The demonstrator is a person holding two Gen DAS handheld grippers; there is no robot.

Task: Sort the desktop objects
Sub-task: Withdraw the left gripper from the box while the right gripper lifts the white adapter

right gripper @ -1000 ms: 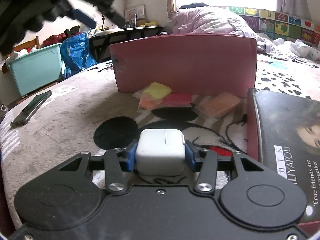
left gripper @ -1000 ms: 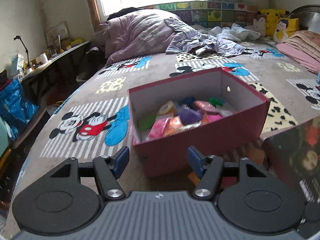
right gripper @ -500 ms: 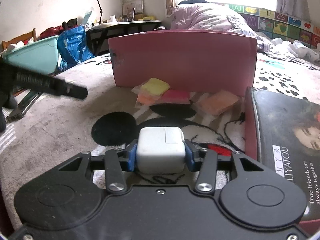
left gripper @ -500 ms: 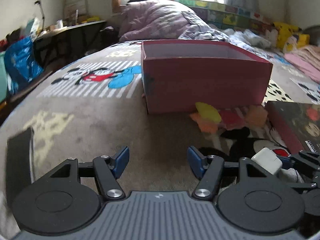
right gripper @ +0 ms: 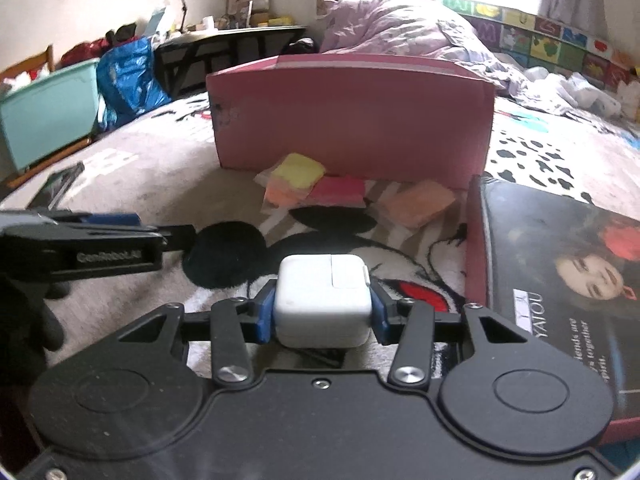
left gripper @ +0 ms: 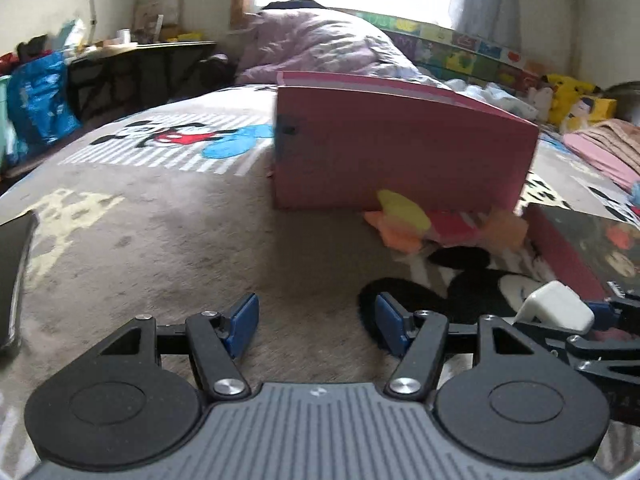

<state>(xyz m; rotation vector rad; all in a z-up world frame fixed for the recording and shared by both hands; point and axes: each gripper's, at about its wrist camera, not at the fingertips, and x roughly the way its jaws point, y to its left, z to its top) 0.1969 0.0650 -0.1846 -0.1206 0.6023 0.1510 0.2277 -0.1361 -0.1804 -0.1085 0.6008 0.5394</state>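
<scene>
Before the pink box (right gripper: 352,120), right gripper (right gripper: 322,312) — clamping charger (right gripper: 322,300)

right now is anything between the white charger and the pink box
Yes. The packets, yellow, pink and orange, lie against the near wall of the pink box, ahead of the white charger held in the right hand-held gripper. The wall itself must be cleared.

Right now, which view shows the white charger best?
The right wrist view: the white charger sits centred and sharp, clamped between the right gripper pads. The left wrist view catches only its corner near the right edge, partly hidden.
</scene>
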